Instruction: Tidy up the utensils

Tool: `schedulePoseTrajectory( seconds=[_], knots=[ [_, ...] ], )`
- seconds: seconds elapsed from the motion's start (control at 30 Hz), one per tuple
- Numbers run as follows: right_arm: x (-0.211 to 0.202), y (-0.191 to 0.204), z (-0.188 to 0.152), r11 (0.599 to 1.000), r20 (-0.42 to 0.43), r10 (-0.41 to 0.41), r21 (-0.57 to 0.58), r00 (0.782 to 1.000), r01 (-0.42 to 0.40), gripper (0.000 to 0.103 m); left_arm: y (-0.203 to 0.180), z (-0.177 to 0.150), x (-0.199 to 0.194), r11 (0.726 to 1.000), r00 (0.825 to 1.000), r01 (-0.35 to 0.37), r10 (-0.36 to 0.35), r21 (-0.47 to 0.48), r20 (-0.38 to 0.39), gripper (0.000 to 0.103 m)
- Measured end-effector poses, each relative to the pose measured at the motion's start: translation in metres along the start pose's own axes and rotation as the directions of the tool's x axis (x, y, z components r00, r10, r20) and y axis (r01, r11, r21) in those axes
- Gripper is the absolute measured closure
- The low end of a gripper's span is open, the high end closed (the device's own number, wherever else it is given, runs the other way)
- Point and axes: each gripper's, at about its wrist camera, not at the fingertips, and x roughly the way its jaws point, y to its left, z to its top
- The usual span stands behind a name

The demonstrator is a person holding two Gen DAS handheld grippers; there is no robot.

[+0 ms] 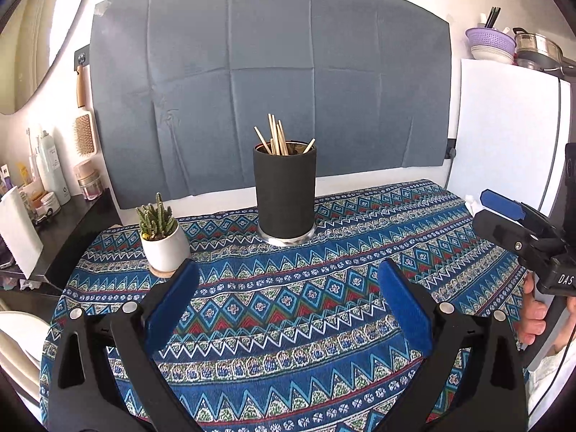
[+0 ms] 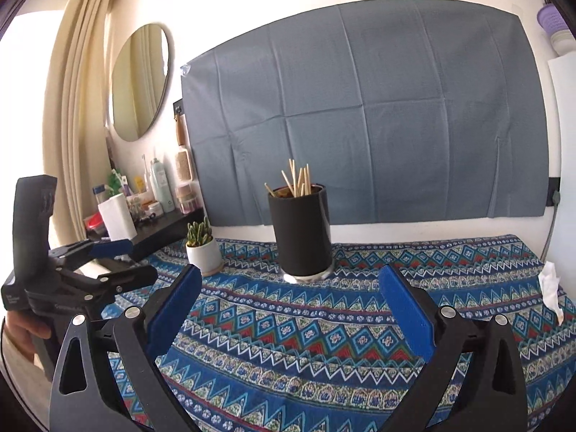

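The chopsticks [image 1: 275,136] are stood upright in the black cylindrical holder [image 1: 286,194], their tips fanned above its rim, so the sorting appears largely done. The holder is set toward the back of the patterned tablecloth [image 1: 288,324], near the wall, presumably so the front is kept free for working. A small potted cactus [image 1: 162,237] is placed just to its left, well clear of the holder. No loose utensil is seen on the cloth; only a crumpled tissue [image 2: 550,288] lies at the right edge. Both grippers are held above the near edge, apart from the holder: the left gripper [image 1: 288,306] is spread wide with nothing between its pads, and the right gripper [image 2: 289,306] likewise gapes empty.
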Motion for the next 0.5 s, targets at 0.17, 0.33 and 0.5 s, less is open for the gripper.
schedulePoseTrajectory(
  seconds=[0.17,0.33,0.5],
  knots=[
    [-0.019,0.0,-0.034,0.999,-0.053,-0.025,0.037,0.998,0.027,0.008,-0.011,-0.034,-0.025,1.0,0.999,-0.014,0.014,0.006,0.029,0.006],
    [-0.042,0.002,-0.064,0.998,-0.052,-0.032,0.06,0.998,0.035,0.008,-0.02,-0.073,-0.036,0.996,0.996,-0.084,0.084,-0.002,0.015,0.006],
    [-0.051,0.013,-0.09,0.991,-0.046,-0.126,0.036,0.991,0.128,0.008,-0.017,-0.104,-0.044,0.993,0.998,-0.06,0.061,-0.104,0.002,0.006]
  ],
)
